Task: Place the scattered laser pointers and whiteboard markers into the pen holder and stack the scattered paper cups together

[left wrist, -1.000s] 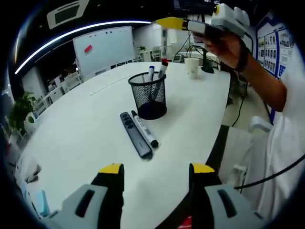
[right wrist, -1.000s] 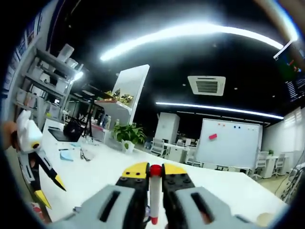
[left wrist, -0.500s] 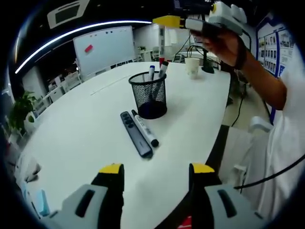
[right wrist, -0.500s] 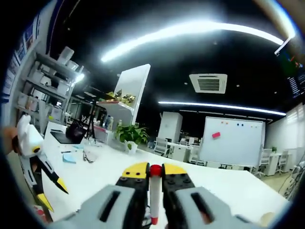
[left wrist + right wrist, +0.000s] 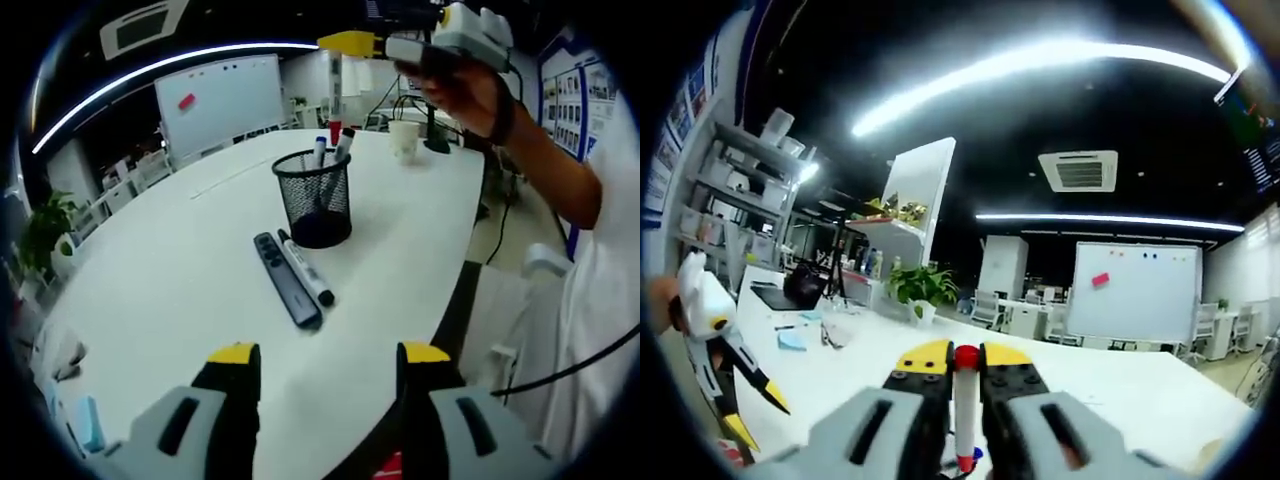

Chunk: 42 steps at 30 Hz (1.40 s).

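Observation:
A black mesh pen holder point(image 5: 315, 200) stands mid-table with a blue-capped marker point(image 5: 318, 148) and a dark one in it. Beside its near side lie a grey laser pointer point(image 5: 287, 282) and a white whiteboard marker point(image 5: 306, 270). A paper cup point(image 5: 404, 138) stands farther back. My left gripper point(image 5: 330, 355) is open and low over the near table. My right gripper point(image 5: 965, 358) is shut on a red-capped white marker point(image 5: 965, 410). A hand holds the right gripper point(image 5: 352, 43) high above the holder, and the marker's red lower end point(image 5: 335, 127) hangs at the holder's mouth. The left gripper point(image 5: 755, 415) shows far left.
The white table point(image 5: 180, 270) ends in a curved edge on the right, where the person's arm point(image 5: 540, 165) and body stand. A whiteboard point(image 5: 218, 100) and a plant point(image 5: 45, 230) lie beyond the table. Small blue items point(image 5: 85, 425) sit near the left edge.
My right gripper has drifted slightly left with the red marker, bringing it over the holder. The left gripper, the laser pointer and the lying marker have not moved.

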Motion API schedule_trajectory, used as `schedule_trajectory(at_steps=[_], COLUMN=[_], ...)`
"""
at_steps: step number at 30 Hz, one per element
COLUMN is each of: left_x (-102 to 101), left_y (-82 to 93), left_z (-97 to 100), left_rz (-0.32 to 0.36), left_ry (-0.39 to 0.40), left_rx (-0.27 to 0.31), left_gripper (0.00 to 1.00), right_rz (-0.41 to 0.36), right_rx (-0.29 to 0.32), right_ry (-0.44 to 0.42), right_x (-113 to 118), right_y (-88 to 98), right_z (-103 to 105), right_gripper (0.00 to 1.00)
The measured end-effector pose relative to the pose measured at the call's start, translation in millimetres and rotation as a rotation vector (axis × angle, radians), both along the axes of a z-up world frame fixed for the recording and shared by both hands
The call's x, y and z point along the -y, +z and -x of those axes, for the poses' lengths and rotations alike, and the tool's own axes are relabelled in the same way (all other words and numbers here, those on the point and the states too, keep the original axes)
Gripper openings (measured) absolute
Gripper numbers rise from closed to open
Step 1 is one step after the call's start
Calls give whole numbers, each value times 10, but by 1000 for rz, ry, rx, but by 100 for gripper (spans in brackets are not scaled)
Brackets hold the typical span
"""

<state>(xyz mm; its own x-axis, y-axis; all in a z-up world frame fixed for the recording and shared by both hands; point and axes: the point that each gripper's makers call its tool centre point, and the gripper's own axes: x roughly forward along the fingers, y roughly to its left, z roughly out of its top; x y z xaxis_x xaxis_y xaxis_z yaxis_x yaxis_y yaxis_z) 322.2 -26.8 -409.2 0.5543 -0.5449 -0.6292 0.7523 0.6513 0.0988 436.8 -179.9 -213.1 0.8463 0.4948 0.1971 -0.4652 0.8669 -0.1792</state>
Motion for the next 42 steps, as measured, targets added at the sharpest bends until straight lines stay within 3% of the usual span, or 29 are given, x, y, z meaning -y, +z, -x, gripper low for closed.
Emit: schedule_trajectory(at_steps=[42], left_x=[-17], left_y=[-25], left_z=[-6], left_rz=[-8], left_ry=[0], left_rx=[-8], left_gripper=[55], right_rz=[-3], right_rx=[-53], right_ry=[56], right_x=[-164], right_y=[-165], right_z=[2], right_gripper=[11])
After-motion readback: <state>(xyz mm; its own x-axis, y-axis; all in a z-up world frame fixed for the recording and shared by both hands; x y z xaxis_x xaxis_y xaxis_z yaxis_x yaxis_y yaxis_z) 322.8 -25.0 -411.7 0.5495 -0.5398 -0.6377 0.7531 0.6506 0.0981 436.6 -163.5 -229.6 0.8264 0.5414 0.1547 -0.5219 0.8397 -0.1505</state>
